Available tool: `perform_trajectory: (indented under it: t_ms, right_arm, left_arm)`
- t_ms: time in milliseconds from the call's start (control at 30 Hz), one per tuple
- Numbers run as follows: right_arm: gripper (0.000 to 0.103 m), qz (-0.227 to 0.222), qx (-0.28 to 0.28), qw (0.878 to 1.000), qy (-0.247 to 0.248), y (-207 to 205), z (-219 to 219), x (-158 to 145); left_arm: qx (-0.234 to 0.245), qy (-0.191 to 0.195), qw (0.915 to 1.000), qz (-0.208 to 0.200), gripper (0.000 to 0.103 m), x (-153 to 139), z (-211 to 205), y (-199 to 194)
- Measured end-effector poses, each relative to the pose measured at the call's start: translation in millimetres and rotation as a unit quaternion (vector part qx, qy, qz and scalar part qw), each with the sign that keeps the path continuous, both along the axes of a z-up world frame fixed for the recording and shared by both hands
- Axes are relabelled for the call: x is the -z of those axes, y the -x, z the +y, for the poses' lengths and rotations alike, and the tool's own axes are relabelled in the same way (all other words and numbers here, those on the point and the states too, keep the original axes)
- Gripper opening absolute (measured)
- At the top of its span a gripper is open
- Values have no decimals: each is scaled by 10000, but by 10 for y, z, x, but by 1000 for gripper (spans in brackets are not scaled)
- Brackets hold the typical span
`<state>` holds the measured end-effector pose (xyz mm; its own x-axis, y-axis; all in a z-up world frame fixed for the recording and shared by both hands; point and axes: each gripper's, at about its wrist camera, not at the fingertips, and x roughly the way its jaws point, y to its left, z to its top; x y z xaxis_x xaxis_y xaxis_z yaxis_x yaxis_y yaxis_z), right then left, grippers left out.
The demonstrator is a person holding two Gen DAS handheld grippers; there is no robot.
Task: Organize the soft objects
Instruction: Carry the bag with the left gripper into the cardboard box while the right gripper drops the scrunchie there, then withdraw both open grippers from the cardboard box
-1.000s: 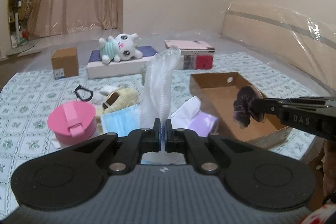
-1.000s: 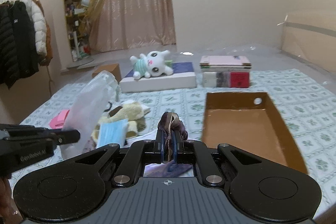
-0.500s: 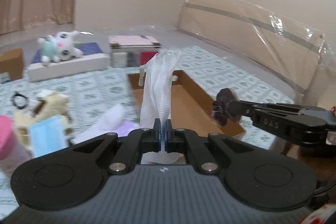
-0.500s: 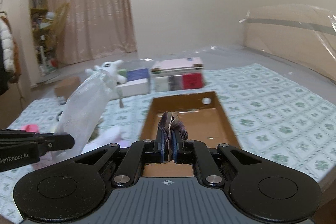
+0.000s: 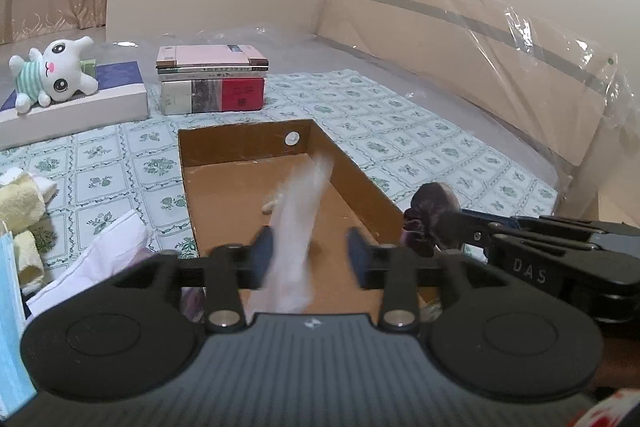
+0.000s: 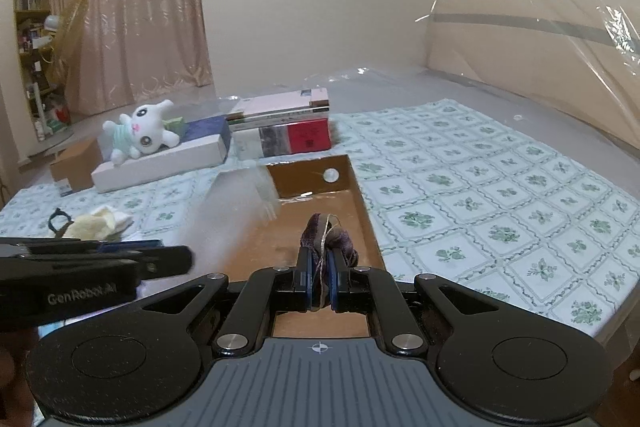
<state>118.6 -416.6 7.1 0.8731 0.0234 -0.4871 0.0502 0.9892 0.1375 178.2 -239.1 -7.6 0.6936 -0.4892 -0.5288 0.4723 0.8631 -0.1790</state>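
Note:
My left gripper is open over the near end of the shallow cardboard box. A white translucent soft piece, blurred, is falling between its fingers into the box; it also shows in the right wrist view. My right gripper is shut on a dark purple scrunchie above the box, to the right of the left gripper. The scrunchie also shows in the left wrist view.
A white plush cat lies on a flat white box. A stack of books stands behind the cardboard box. Yellow cloths, a blue face mask and a white-lilac cloth lie at left. A plastic-wrapped headboard runs along the right.
My left gripper has opened and let go of the white translucent piece, which is dropping into the box. Both grippers have moved further over the box.

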Motion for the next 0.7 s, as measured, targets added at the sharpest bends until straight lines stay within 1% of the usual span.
perform_trajectory:
  t_ms: [100,333,467,533,567,600,633,667,700]
  right_arm:
    - [8,52,-14,10000,-5,-49,-16,52]
    - [8,117,-70,9998,-159,-163,-24,153]
    - [9,79,-71,9993,-356,-211,-54,182]
    - [11,112,-97,9985,-526,-247,-87,210]
    - [24,134,-74,9983,-569,-256,-97,220]
    - [52,138,-26,9981,-595,-255,-108,229]
    - [67,95,24,9980,-623,-234,-117,229]
    - [78,9,65,9979,-648,-198,-126,218]
    - [78,-46,56,9978,-655,-165,-129,205]
  left_arm:
    - [-58,-34,10000,-2,42,46,88,35]
    - [-330,-27,9992,208,42,142,394,226]
    - [-500,-14,9983,283,42,142,541,288]
    - [-564,-7,9980,298,42,138,603,306]
    - [-598,-8,9978,294,42,135,631,320]
    - [-638,-8,9976,284,42,130,669,335]
    - [-675,-9,9973,279,42,123,701,347]
    - [-716,-10,9971,277,42,118,738,363]
    - [-760,-8,9967,274,42,114,782,383]
